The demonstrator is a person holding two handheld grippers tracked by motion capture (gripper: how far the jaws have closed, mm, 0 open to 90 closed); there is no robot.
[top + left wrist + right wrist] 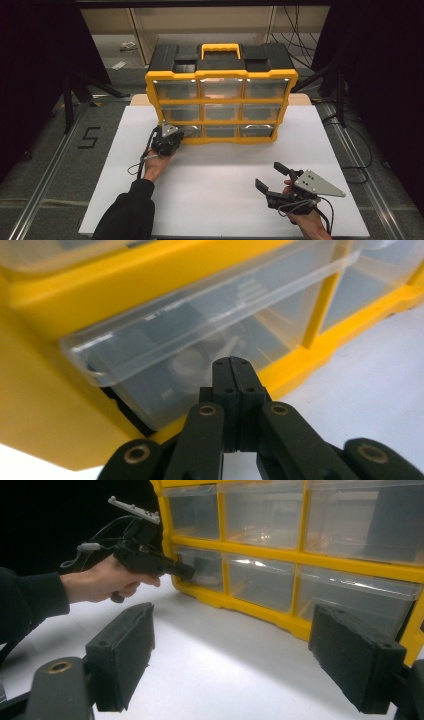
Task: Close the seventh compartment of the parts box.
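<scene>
Standing before left tool (176, 134): yellow organizer's (220, 75) bottom-left drawer (200, 330).

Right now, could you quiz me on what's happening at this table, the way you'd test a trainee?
1. True or false: the right gripper is open, holding nothing.
2. Which drawer of the yellow organizer does the left gripper meet? A top middle, B bottom left, C bottom right.
3. What do both hands work over?

Key:
1. True; its jaws stand wide apart.
2. B, the bottom left drawer; jaws closed at its front.
3. The white table.
</scene>
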